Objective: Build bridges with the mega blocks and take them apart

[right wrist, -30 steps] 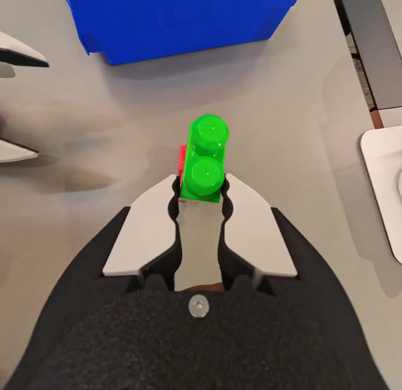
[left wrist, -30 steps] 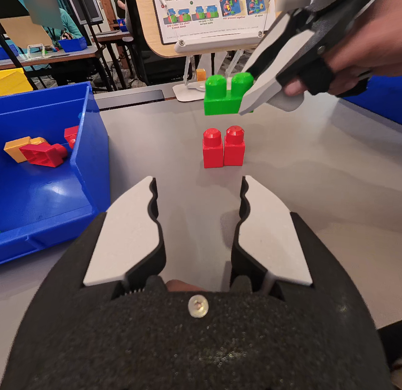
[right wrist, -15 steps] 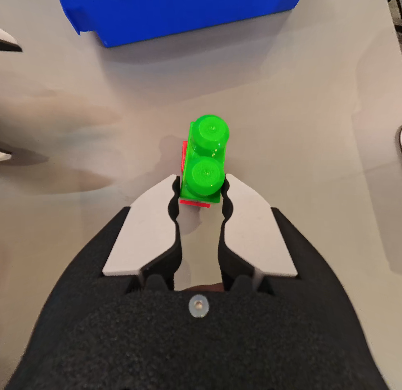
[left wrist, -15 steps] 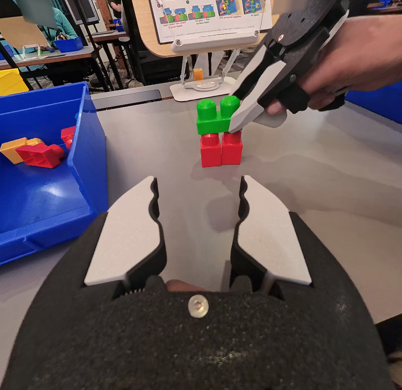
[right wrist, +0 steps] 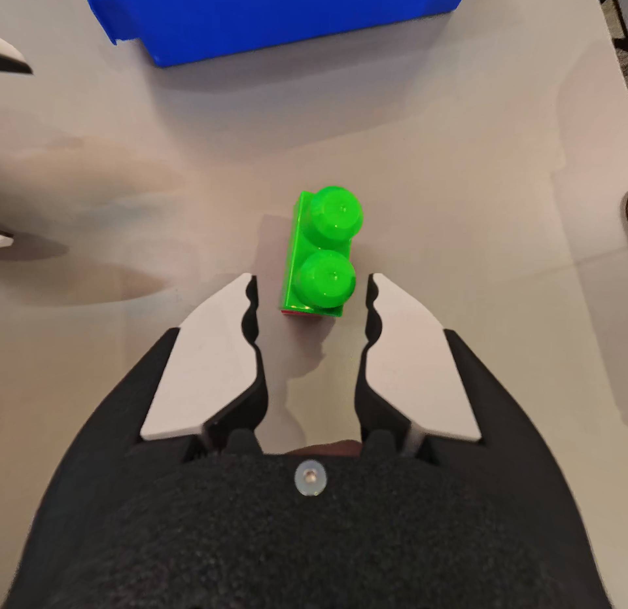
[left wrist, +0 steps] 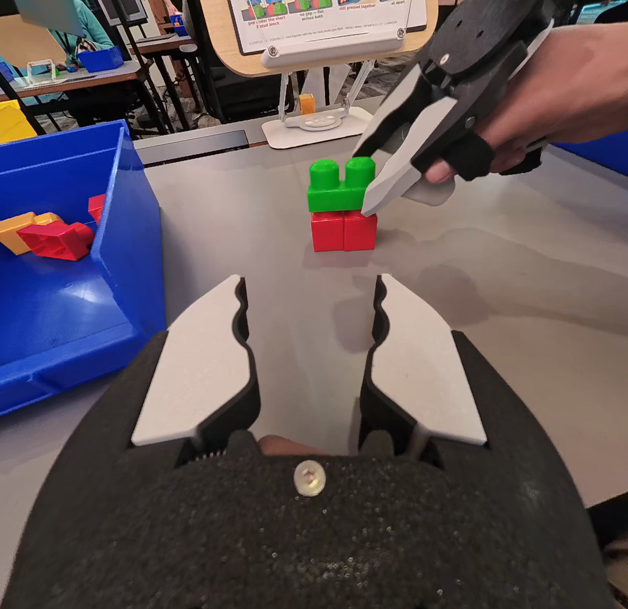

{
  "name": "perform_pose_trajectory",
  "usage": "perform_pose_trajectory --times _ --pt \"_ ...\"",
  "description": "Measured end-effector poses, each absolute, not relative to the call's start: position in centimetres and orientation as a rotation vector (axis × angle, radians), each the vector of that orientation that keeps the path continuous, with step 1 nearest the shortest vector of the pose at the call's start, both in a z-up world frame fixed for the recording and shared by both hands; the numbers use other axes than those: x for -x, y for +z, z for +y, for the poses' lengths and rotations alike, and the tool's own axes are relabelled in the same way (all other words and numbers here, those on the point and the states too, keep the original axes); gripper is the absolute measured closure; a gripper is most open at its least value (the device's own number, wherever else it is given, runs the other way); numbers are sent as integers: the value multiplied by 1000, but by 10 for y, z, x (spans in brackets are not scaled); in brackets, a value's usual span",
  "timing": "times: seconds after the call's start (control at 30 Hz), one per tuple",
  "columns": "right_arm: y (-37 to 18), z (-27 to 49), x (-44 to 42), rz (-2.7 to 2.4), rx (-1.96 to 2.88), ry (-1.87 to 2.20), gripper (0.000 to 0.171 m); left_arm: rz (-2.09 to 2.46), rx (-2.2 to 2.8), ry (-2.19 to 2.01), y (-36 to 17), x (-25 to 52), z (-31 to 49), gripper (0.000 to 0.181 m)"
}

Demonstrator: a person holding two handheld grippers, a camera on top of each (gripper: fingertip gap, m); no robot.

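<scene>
Both grippers stand open and hold nothing. On the grey table, the left gripper hangs low at six o'clock of the stack, its pale fingers spread wide, well short of the blocks. At about two o'clock of the stack the right gripper, held in a hand, slants down — its fingers parted, one tip just beside the green block's right end where it meets the red below; contact cannot be told.

That green two-stud block sits flat across two red blocks, which stand side by side and touching. From the right wrist view the green block lies just ahead of the parted tips of that gripper, a sliver of red under its near edge.

At nine o'clock, a blue bin holds a red block and an orange block.
</scene>
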State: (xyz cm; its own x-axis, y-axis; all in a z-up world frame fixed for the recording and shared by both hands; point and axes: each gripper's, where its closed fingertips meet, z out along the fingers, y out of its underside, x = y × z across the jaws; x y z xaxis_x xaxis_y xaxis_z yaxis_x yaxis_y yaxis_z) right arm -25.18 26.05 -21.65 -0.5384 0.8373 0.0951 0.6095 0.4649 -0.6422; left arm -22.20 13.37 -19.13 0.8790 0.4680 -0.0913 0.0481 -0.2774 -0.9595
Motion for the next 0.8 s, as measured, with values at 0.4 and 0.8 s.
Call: perform_pose_trajectory --times 0.4,0.8 --pt "-104 296 206 -1909 1153 884 101 -407 1864 390 -191 216 149 102" --pt "-163 281 56 -1411 1454 1014 94 -512 1906 342 -204 204 171 97"
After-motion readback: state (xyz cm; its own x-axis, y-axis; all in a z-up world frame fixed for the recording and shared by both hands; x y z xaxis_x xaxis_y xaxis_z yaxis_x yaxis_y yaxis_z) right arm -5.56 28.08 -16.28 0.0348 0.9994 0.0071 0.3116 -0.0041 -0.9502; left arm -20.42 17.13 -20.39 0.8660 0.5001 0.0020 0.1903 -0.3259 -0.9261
